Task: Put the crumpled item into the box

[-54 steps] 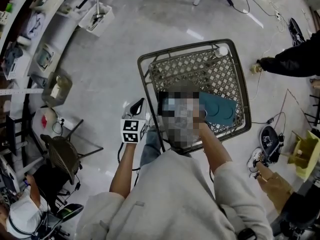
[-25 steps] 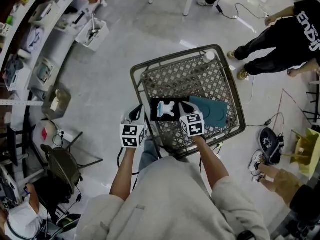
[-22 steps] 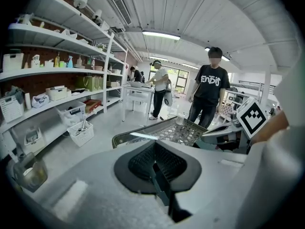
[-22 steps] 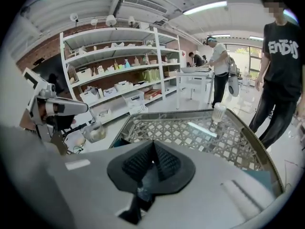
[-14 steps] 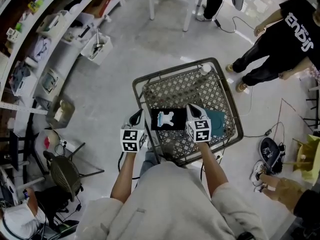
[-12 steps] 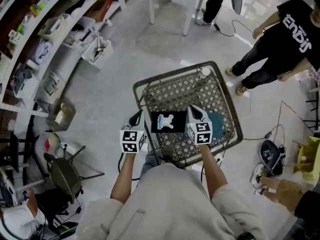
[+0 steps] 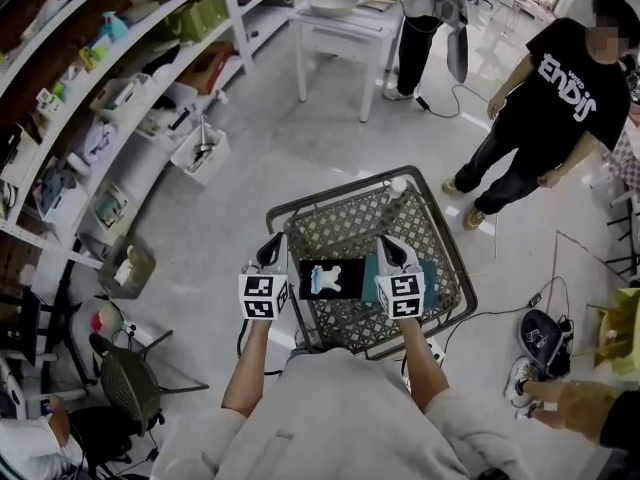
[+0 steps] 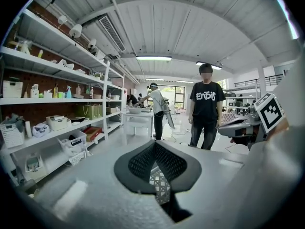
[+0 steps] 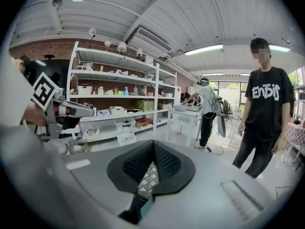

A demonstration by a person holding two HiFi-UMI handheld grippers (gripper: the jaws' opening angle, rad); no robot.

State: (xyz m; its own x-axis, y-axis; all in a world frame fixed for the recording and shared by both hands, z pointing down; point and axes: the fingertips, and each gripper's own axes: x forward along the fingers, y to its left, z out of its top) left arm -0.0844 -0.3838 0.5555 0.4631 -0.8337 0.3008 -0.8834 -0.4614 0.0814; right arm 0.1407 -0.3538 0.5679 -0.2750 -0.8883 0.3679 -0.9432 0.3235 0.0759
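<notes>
A grey wire mesh basket (image 7: 330,194) stands on the floor in front of me. A teal flat thing (image 7: 430,268) lies in its right part. Between my grippers shows a black flat thing with a pale blue-white shape (image 7: 333,278); whether it lies in the basket I cannot tell. My left gripper (image 7: 271,251) hangs over the basket's left rim, my right gripper (image 7: 390,249) over its middle. In the left gripper view the left gripper (image 8: 155,144) is shut and empty, as is the right gripper (image 9: 153,144) in its own view. No crumpled item shows.
Long shelves (image 7: 100,98) with bins and boxes run along the left. A white table (image 7: 340,28) stands at the back. A person in a black T-shirt (image 7: 540,118) stands at the right, another person (image 7: 425,8) by the table. A chair (image 7: 125,368) sits lower left; cables cross the floor.
Both grippers have risen and now point more level, out into the room. The head view has tilted up, so shelves, table and people now show. The right gripper came into view beside the black thing.
</notes>
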